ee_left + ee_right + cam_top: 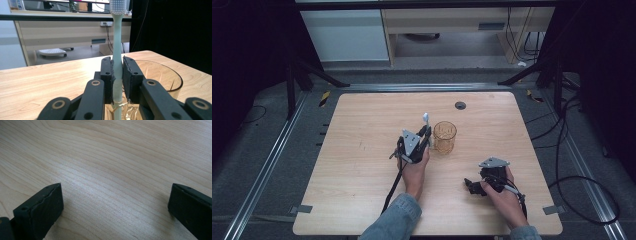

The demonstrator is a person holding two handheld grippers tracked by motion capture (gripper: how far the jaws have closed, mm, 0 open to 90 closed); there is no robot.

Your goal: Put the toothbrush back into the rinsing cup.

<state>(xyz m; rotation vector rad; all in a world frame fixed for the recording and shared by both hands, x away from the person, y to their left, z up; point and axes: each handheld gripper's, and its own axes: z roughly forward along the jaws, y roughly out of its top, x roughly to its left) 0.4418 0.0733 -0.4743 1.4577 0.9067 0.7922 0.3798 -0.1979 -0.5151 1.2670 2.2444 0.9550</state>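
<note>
Your left gripper (117, 77) clamps the toothbrush (116, 45) upright, cup (444, 136) just beside it on the right; your right gripper (115, 202) gapes empty.

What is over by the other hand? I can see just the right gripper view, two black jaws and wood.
Observer: The left hand-held gripper is shut on a pale green toothbrush, bristles up.
Operator: Is anything next to it?
Observer: Yes, an amber see-through cup stands on the table, just right of that gripper.
Operator: Where is my gripper?
Observer: The right hand-held gripper is nearer the person, its jaws pointing left.
</note>
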